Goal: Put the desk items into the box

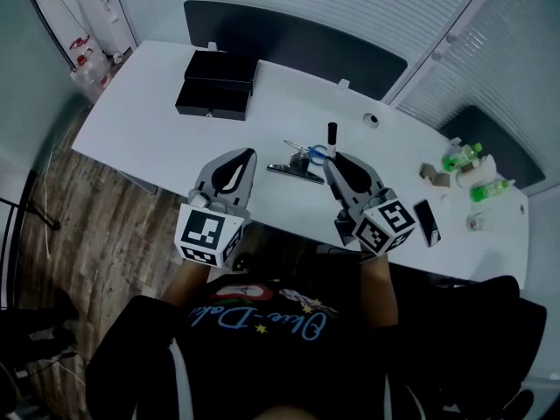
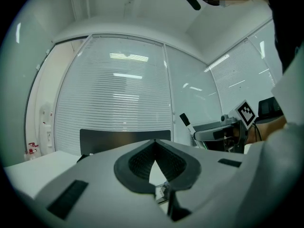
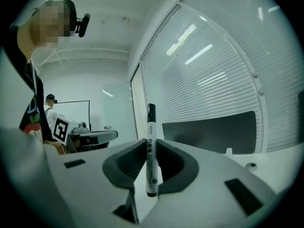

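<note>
Currently the right gripper [image 3: 151, 144] pinches a white-barrelled marker with a black cap [image 3: 151, 156] between its dark pads. The marker stands upright, cap on top, with its lower end hanging just below the jaws. Head view: both grippers are held over the near edge of a long white desk [image 1: 149, 121], side by side and apart. The left gripper [image 2: 154, 141] has its jaws pressed together at the tips with nothing between them. A black rectangular box [image 1: 214, 94] sits toward the far left of the desk, well apart from both grippers and the marker. Blue-handled scissors [image 1: 315, 154] lie on the desk just beyond the gripper tips, beside a long dark metal item [image 1: 293, 171] whose kind I cannot tell. Green bottles [image 1: 462, 157] stand at the desk's right end.
</note>
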